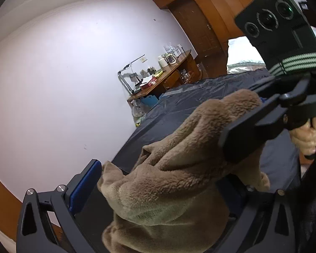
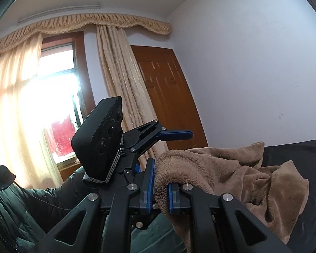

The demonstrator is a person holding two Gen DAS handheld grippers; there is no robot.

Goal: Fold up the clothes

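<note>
In my right hand-held gripper point(image 2: 159, 189) the two blue-padded fingers are closed on a thick fold of the brown fleece garment point(image 2: 231, 175), and the soft fabric bulges over the top of the pads. My left hand-held gripper point(image 1: 158, 181) stands wide open: its left blue pad point(image 1: 85, 187) is free, and the same brown fleece garment point(image 1: 168, 189) lies heaped between the fingers, covering the right one, so it is not pinched. In the left wrist view the right gripper comes in from the right side, its black finger point(image 1: 248, 135) pressed on the fleece, with my bare hand point(image 1: 305, 135) around its handle. The garment hangs from the grippers above the dark blue sheet on the bed point(image 1: 200, 97), and part of it rests on the dark surface at the right. Further away a brown wooden desk point(image 1: 168, 73) with a white kettle point(image 1: 163, 62) stands against the white wall point(image 1: 63, 73). Behind the right gripper I see a brown wooden door point(image 2: 166, 88), beige curtains point(image 2: 118, 69) and a bright window point(image 2: 59, 88).
</note>
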